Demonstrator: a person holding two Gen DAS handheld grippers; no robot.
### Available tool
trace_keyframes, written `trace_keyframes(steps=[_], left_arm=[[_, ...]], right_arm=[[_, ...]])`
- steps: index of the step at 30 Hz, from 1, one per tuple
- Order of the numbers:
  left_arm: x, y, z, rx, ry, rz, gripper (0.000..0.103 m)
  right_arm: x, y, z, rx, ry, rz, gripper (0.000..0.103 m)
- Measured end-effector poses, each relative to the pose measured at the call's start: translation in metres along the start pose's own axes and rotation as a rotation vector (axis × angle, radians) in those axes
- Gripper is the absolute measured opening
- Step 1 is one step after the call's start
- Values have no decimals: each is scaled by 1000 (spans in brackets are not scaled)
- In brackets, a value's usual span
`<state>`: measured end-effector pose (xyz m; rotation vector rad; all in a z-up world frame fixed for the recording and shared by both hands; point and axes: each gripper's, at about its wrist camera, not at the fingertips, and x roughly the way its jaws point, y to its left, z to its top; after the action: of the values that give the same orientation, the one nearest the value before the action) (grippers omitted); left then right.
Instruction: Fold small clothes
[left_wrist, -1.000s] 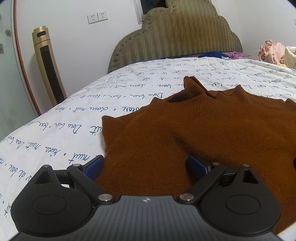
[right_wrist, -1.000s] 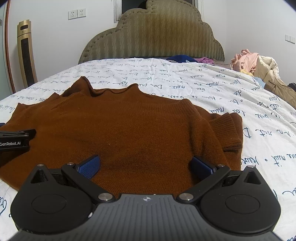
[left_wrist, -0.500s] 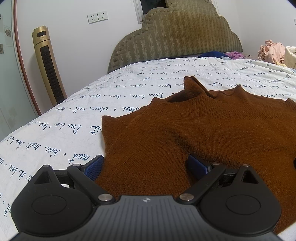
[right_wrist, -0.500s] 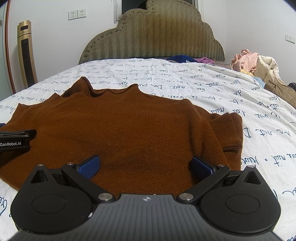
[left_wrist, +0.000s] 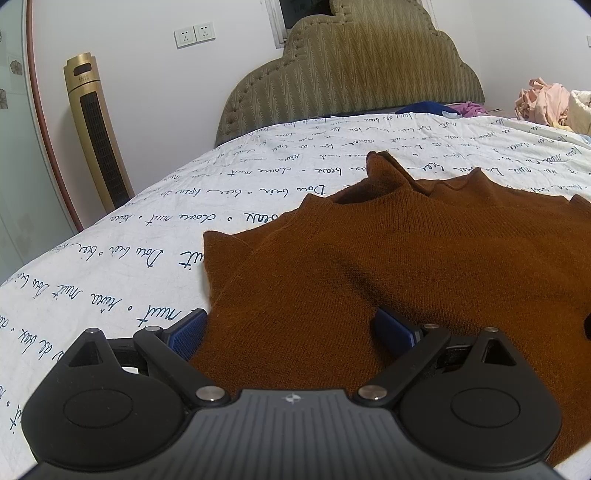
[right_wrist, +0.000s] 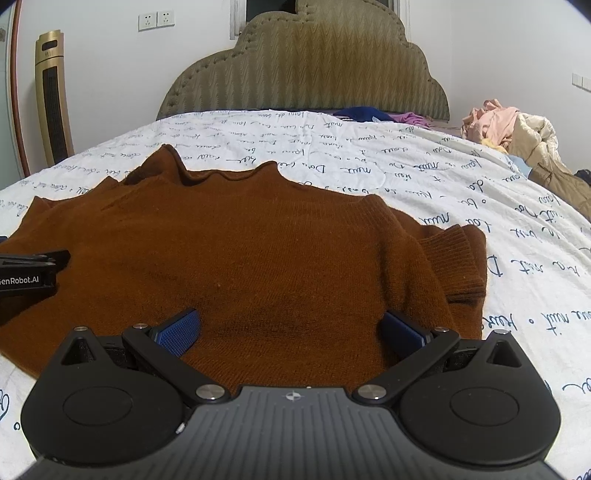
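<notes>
A rust-brown knitted sweater (left_wrist: 406, 266) (right_wrist: 258, 251) lies flat on the bed, collar pointing to the headboard, both sleeves folded in over the body. My left gripper (left_wrist: 290, 328) is open and sits low over the sweater's near left hem, blue pads (left_wrist: 188, 332) spread wide with the fabric between them. Over the near right hem my right gripper (right_wrist: 290, 328) is open as well, its pads (right_wrist: 177, 330) apart on the knit. The left gripper's black body (right_wrist: 29, 273) shows at the left edge of the right wrist view.
The bed has a white sheet with blue handwriting print (left_wrist: 147, 258) and an olive padded headboard (right_wrist: 303, 70). Loose clothes (right_wrist: 517, 125) are piled at the far right, blue and purple garments (right_wrist: 373, 114) near the headboard. A gold tower fan (left_wrist: 98, 133) stands left.
</notes>
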<state>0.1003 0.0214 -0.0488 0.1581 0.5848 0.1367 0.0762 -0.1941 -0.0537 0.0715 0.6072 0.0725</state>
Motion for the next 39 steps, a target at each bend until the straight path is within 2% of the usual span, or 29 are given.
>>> trace_keyframes(steps=[7, 9, 12, 15, 18, 21, 25, 28, 31, 33, 37, 39], left_arm=[[0, 0, 0, -1, 0, -1, 97], [-2, 5, 2, 2, 8, -22, 97], [-9, 23, 7, 15, 13, -66, 97], [-14, 49, 16, 20, -5, -47, 97], [-9, 77, 30, 2, 19, -54, 97], [8, 106, 44, -77, 102, -133, 97], [36, 130, 53, -179, 214, -292, 97], [57, 133, 54, -204, 278, -350, 97], [78, 138, 52, -261, 348, -464, 97], [86, 138, 53, -307, 362, -518, 97], [106, 142, 60, -425, 397, -635, 97], [116, 140, 63, -480, 426, -671, 97]], right_arm=[[0, -3, 0, 3, 0, 10, 103], [-2, -4, 1, 10, -7, 10, 103], [-16, 0, 3, 18, -44, -17, 103], [-36, 12, 9, -5, -98, 12, 103], [-53, 35, 15, -82, -146, 18, 103], [-63, 66, 19, -208, -158, 26, 103], [-75, 116, 12, -412, -167, 44, 103], [-85, 154, 0, -575, -176, 83, 103], [-93, 188, -14, -692, -175, 136, 101], [-91, 208, -21, -750, -173, 150, 100], [-76, 242, -36, -866, -243, 51, 98], [-68, 255, -36, -882, -278, 16, 96]])
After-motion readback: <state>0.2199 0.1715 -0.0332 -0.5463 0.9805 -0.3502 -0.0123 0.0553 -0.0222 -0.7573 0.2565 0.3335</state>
